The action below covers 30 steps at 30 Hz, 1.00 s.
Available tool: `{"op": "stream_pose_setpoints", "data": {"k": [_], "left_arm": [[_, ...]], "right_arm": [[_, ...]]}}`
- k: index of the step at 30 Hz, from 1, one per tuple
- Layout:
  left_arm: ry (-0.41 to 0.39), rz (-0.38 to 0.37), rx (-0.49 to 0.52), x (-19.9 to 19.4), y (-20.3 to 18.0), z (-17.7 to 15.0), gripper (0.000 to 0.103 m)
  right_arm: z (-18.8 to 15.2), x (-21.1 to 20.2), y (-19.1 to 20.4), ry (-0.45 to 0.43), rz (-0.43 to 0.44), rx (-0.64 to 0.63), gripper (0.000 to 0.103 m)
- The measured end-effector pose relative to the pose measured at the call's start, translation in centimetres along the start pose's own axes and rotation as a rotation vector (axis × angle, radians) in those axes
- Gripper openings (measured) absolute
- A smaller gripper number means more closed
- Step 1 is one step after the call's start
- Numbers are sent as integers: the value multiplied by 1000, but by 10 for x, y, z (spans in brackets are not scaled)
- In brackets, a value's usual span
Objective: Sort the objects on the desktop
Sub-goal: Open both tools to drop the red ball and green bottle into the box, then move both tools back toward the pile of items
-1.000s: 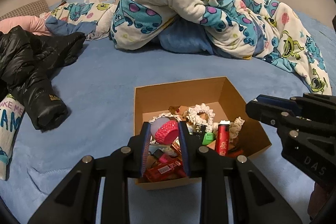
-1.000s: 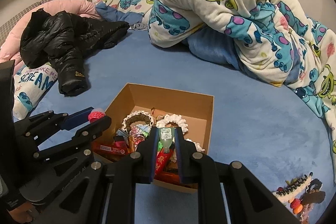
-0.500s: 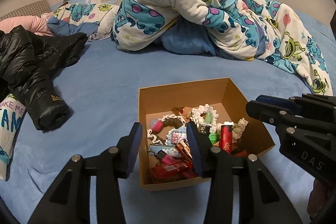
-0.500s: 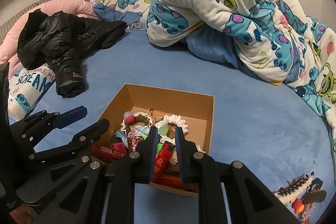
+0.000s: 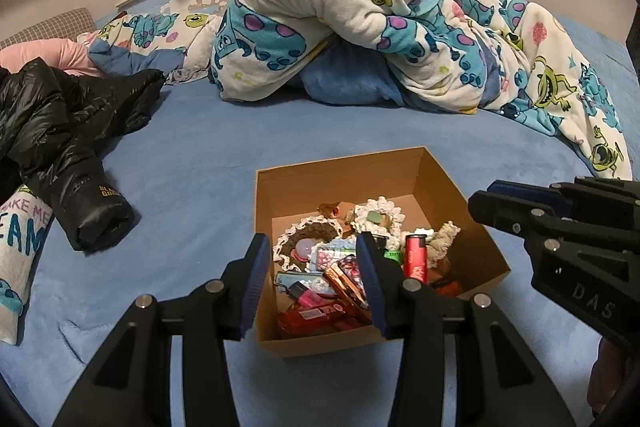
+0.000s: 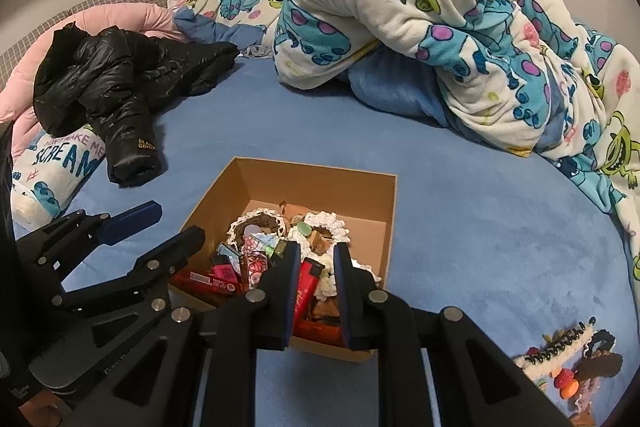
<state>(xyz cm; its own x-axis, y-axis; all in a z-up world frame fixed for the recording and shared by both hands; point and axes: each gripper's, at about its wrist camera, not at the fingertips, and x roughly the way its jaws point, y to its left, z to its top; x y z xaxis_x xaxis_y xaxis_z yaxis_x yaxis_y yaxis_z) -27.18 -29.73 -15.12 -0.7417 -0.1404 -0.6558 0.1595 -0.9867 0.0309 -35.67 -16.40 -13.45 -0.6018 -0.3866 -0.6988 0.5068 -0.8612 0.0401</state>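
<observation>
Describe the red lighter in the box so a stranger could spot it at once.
On the blue bedspread sits an open cardboard box full of small items. Toward its right side, beside the white frilly scrunchies, the red lighter stands tilted. It alone is a glossy red cylinder with a black cap.

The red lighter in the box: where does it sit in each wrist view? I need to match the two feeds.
Left wrist: the red lighter stands in the right half of the cardboard box, right of the open left gripper.
Right wrist: the same lighter shows between the right gripper's parted fingers, low centre.
Shared landmark: the cardboard box.
</observation>
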Motion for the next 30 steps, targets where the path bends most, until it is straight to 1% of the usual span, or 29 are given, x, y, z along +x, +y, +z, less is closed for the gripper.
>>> {"op": "stream_pose_setpoints", "data": {"k": [3,6,10,17,20,30], "left_arm": [[-3,-2,9,-7,-8,0,46],[-7,-4,19,-15,-18,1,46],[-10,-25,30,-29,-36,-1,46],[-5,-81,72,-50,-87,-8,46],[0,-103,86,-57,-110,-9,46],[5,-158,124,-77,-170,-14,46]], "right_arm": [[-4,-11,-6,-10,-2,7,24],[-10,-24,-14,-18,-5,17,25],[-23,-47,-29,-29,-13,39,25],[-55,-89,-66,-35,-53,88,25],[-64,-101,-81,-31,-66,106,25],[-91,-139,-121,-43,-104,149,25]]}}
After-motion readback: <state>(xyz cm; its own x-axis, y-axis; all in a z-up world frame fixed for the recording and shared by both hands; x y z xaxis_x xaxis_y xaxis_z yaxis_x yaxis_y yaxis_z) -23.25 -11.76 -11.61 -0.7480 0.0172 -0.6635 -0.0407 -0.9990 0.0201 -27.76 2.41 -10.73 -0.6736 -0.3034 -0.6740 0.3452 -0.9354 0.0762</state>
